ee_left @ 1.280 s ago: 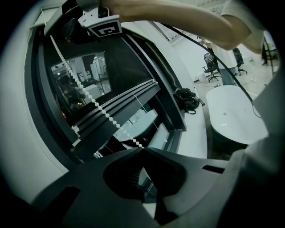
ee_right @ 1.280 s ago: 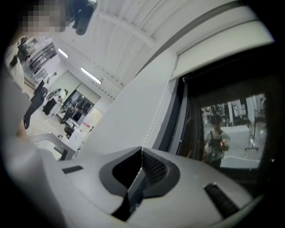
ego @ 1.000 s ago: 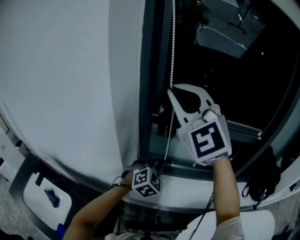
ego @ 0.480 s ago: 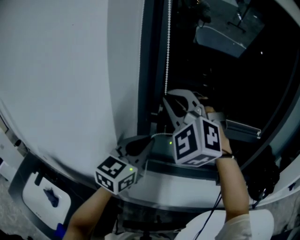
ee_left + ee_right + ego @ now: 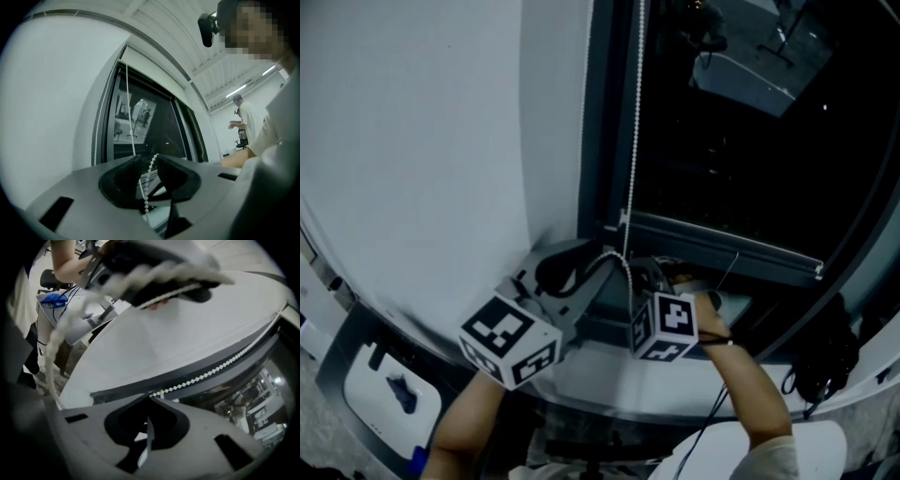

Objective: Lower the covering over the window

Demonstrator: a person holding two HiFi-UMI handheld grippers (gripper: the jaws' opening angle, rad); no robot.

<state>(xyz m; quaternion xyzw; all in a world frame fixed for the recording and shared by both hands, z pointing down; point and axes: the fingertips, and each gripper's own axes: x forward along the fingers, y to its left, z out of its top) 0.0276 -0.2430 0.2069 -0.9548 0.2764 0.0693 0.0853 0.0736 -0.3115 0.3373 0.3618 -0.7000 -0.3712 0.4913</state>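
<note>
The window frame point(image 5: 602, 112) is dark and stands against a white wall point(image 5: 412, 141). The bead chain point(image 5: 636, 112) that works the covering hangs straight down just inside the frame's upright on the wall side. Both grippers meet this chain near the frame's lower corner on that side. The left gripper point(image 5: 149, 157) sits on the wall side of the frame's upright and points slightly upward toward the glass. Its jaws have just been opening and now stand about halfway apart, with the chain dangling loose in the gap and neither pad pressing on it. The right gripper point(image 5: 149, 397) is just beside it, lower against the frame's bottom rail. Its jaws are closed tight on the chain, which runs taut from their tips up along the frame. Inside the frame the glass point(image 5: 750, 159) is dark and reflects the room. In the left gripper view a pale box point(image 5: 154, 58) runs along the frame's top edge, though whether the covering is rolled inside it cannot be told. Beyond the frame's far side, a person point(image 5: 243, 123) stands in the bright room.
</note>
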